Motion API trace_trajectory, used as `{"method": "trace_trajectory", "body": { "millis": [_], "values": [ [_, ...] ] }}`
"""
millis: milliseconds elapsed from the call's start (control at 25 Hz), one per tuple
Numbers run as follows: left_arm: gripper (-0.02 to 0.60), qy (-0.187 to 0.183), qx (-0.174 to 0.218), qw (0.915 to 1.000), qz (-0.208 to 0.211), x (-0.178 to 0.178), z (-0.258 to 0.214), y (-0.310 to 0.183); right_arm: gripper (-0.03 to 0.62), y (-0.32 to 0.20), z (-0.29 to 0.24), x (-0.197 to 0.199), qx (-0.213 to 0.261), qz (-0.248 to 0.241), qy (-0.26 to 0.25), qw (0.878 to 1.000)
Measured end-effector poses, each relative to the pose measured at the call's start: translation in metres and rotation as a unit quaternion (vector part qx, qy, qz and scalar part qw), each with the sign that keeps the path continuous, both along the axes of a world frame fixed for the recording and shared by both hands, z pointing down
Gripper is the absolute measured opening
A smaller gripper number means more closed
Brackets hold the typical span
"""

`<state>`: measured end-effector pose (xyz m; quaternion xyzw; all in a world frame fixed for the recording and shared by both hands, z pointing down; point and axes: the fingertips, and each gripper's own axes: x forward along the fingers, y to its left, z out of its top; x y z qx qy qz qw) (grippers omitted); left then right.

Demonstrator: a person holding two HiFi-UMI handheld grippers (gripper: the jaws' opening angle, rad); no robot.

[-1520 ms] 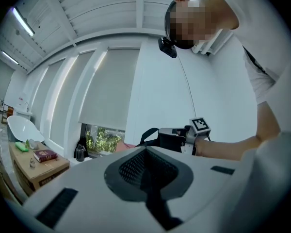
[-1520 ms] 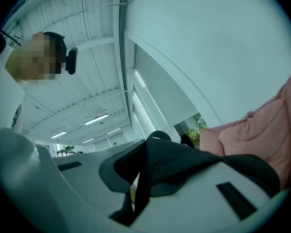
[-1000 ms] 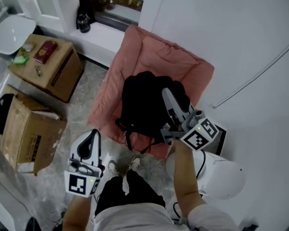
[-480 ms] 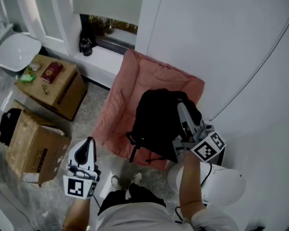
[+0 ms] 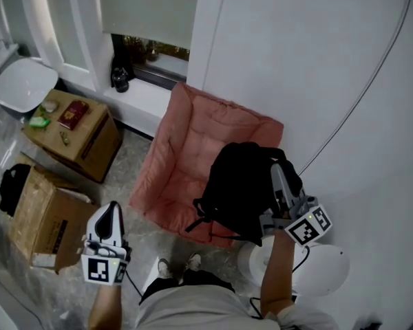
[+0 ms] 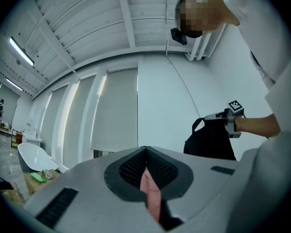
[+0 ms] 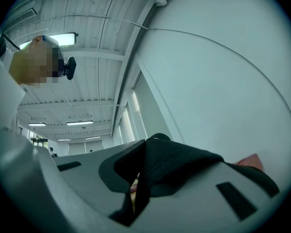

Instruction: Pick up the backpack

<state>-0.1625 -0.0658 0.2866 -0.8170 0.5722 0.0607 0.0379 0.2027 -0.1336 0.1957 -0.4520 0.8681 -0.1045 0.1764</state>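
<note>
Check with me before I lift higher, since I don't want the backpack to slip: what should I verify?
1. Grip: right gripper shut on the top of the backpack: ok.
2. Load: backpack hangs from that gripper alone: ok.
3. Clearance: backpack bottom clear of the pink cushion: cannot tell.
4. Snags: loose straps dangle over the cushion edge: not ok.
5. Spare hand: left gripper shut, empty, well apart from the backpack: ok.

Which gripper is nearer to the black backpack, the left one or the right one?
Right. The right gripper is shut on the top of the backpack; the left gripper hangs well apart, beside the cardboard box.
</note>
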Motion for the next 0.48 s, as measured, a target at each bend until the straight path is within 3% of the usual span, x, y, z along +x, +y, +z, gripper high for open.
{"method": "trace_trajectory", "body": {
  "millis": [480],
  "values": [
    [0.015,0.001,0.020,0.9994,-0.027,-0.018,-0.023,0.011,0.035,0.046,-0.010,0.057,-0.001,0.069,0.002,0.998]
  ]
}}
